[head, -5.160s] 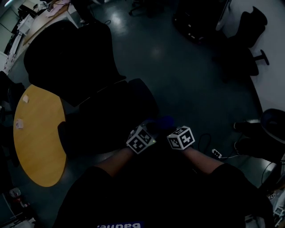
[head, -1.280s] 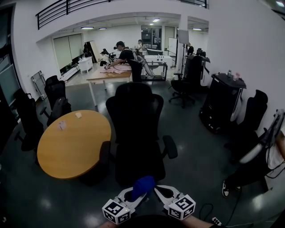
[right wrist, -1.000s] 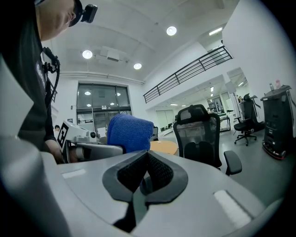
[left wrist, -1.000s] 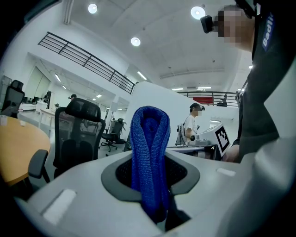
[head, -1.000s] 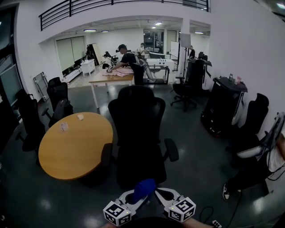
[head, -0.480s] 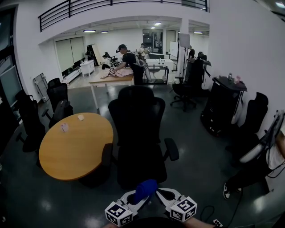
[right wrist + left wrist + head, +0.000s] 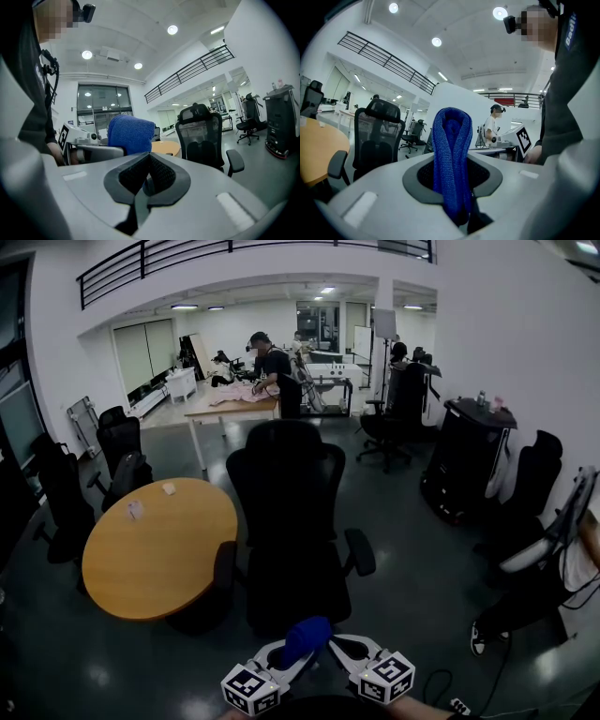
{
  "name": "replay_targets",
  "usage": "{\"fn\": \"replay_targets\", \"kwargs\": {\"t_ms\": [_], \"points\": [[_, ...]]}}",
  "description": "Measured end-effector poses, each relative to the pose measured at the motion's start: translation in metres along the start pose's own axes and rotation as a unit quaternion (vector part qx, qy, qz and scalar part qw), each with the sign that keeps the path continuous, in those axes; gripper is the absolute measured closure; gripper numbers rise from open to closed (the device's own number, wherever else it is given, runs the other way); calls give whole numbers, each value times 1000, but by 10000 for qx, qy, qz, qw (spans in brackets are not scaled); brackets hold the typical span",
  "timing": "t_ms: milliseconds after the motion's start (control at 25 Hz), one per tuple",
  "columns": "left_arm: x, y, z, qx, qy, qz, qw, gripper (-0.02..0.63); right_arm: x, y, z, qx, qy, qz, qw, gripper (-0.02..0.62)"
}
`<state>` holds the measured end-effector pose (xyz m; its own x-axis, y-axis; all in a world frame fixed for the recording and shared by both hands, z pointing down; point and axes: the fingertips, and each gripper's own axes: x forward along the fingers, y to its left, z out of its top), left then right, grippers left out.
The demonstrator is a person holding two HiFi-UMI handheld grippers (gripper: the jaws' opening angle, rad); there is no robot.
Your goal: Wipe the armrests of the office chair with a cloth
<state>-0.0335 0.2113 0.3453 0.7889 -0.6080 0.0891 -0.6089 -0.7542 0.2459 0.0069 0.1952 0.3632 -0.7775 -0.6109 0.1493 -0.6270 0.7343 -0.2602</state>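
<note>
Conceivably the blue cloth [image 7: 451, 154], pinched in the left claw [image 7: 454, 187], slips free against an armrest [image 7: 360, 550]; the right claw [image 7: 146, 180] is clenched empty.

Left tongs [image 7: 453, 180] and right tongs [image 7: 146, 182]: pale grey moulded shells, black ribbed pads [image 7: 166, 174], each bearing a white cube [image 7: 251, 688] printed with black square markers. Wearer: dark top [image 7: 567, 93]; black head-mounted camera [image 7: 512, 23], upper right.

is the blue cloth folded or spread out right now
Folded: the blue cloth is doubled into a narrow upright loop, its lower end clamped between the jaws of the left gripper.
</note>
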Motion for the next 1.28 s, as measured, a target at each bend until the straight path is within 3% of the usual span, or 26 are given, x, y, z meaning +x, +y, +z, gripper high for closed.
{"fn": "replay_targets", "kwargs": {"t_ms": [680, 1280], "points": [[0, 3, -4, 5, 66, -98, 9999, 483, 0, -2, -1, 118, -155, -115, 9997, 591], [3, 6, -5, 16, 84, -184, 9998, 483, 4, -2, -4, -82, -35, -196, 9998, 592]]}}
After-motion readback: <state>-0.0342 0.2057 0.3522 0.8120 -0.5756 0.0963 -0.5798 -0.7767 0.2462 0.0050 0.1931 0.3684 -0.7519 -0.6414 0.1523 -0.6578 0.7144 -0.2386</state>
